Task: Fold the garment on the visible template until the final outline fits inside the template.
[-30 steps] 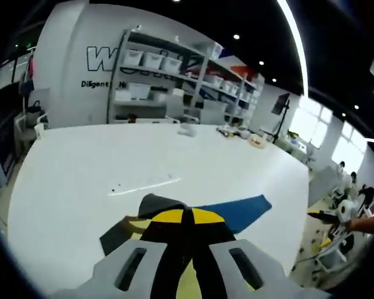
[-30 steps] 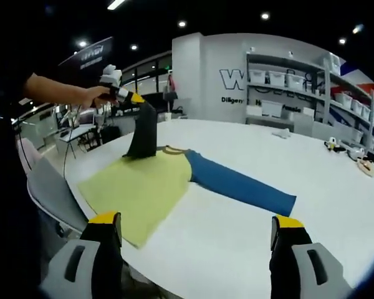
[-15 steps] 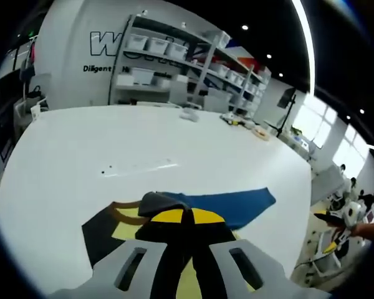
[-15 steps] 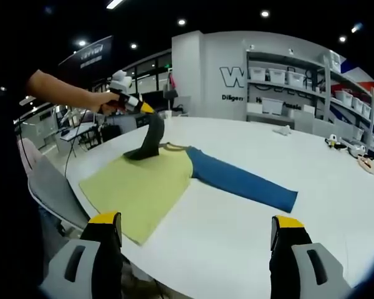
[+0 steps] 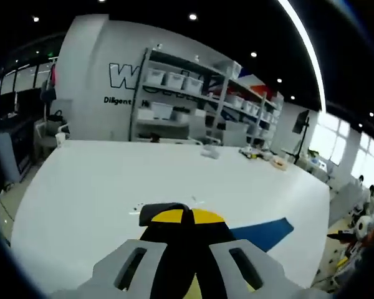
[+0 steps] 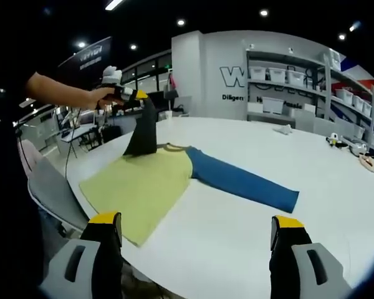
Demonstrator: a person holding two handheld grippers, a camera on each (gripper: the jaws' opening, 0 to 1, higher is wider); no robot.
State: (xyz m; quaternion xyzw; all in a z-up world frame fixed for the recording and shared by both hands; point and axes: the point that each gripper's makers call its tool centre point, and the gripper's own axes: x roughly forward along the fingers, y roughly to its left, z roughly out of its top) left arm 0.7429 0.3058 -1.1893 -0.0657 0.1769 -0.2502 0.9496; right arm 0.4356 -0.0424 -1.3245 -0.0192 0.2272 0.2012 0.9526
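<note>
Right gripper view: my left hand-held gripper (image 6: pixel 132 95) has lifted the dark sleeve (image 6: pixel 143 132) higher at ten o'clock, clamped on it. My right hand-held gripper (image 6: pixel 196 240) waits agape; the shirt (image 6: pixel 137 187) lies on the tabletop (image 6: pixel 249 237), fold only beginning.

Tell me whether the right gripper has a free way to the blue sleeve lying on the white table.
Probably yes. The right gripper is open, and bare white table lies between it and the blue sleeve, flat and uncovered. The left gripper holds the dark sleeve up at the garment's far side.
</note>
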